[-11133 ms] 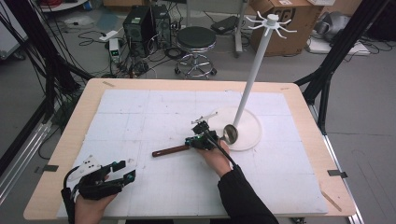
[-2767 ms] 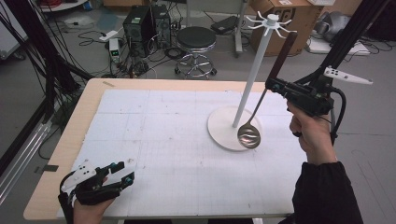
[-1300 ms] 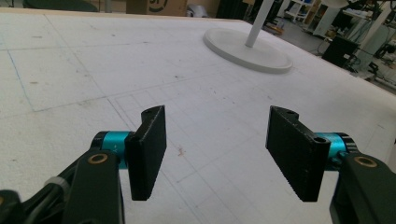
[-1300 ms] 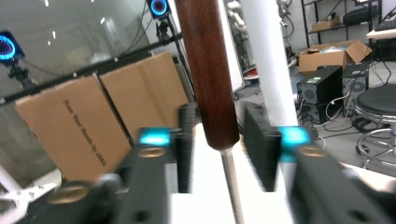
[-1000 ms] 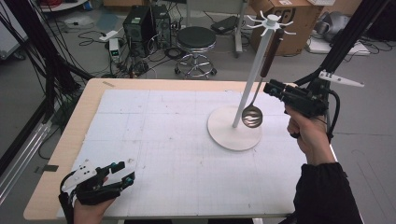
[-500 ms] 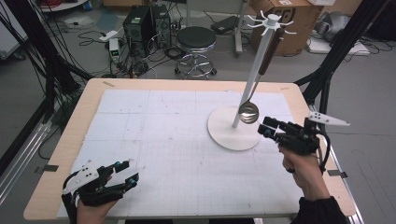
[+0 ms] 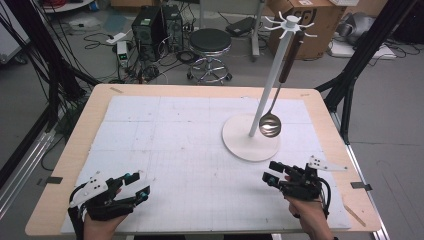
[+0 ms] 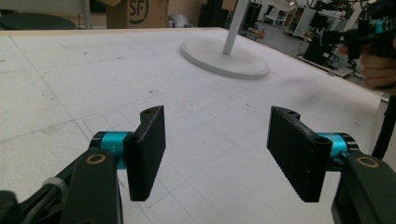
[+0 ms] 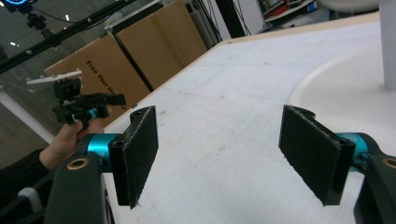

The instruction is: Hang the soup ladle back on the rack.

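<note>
Ladle [image 7: 274,107]: hangs from white hook stand [image 7: 270,80], upper right of the high view; bowl above the stand's round base, right of centre on the table [image 7: 165,90]. Left gripper [image 7: 142,188], lower left: jaws apart, empty. Right gripper [image 7: 267,172], lower right: jaws apart, empty.

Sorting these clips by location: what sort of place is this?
Probably a lab or workshop: black frame legs beside the table, computers and cables on the floor, cardboard boxes behind.
</note>
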`<action>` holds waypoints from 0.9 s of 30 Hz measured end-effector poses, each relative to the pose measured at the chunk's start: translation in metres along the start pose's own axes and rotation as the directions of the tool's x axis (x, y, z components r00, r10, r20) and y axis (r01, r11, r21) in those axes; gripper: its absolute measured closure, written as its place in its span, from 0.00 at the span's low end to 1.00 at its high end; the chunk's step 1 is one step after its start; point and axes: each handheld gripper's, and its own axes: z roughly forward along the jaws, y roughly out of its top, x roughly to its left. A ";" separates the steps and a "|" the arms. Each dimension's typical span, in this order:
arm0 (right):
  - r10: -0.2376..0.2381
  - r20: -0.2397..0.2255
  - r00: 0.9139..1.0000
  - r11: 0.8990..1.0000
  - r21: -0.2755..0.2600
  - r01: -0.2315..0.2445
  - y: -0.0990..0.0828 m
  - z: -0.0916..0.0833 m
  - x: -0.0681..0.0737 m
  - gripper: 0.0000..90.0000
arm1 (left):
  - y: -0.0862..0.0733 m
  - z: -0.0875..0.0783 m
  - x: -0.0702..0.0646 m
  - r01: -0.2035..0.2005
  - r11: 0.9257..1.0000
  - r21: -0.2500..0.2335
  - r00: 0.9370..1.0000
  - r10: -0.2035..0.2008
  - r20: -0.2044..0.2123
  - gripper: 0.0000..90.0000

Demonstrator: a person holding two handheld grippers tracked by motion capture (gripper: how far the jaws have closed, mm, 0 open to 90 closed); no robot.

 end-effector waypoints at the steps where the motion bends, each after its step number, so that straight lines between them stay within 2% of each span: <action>1: 0.006 0.003 1.000 1.000 0.000 -0.006 -0.004 0.001 -0.002 0.30 | 0.000 0.000 0.000 0.000 1.000 -0.001 1.000 0.000 0.002 0.42; 3: 0.012 0.013 1.000 1.000 0.022 -0.012 -0.009 0.002 -0.004 0.30 | 0.000 0.001 0.000 -0.003 1.000 0.000 1.000 0.003 0.003 0.40; 8: 0.008 0.003 1.000 1.000 0.011 -0.009 -0.010 0.003 -0.002 0.30 | 0.000 0.002 0.000 0.010 1.000 -0.003 1.000 -0.010 0.011 0.37; 10: 0.019 0.001 1.000 1.000 0.015 -0.019 -0.011 0.004 -0.001 0.30 | -0.001 0.003 0.000 0.022 1.000 -0.006 1.000 -0.022 0.023 0.37; 15: 0.003 0.000 1.000 0.999 0.033 -0.003 -0.015 0.009 0.002 0.30 | -0.002 0.006 0.002 0.057 0.998 -0.015 0.997 -0.056 0.050 0.35; 27: 0.006 -0.001 1.000 0.999 0.050 -0.006 -0.021 0.014 0.003 0.28 | -0.003 0.007 0.001 0.059 0.998 -0.012 0.997 -0.058 0.053 0.32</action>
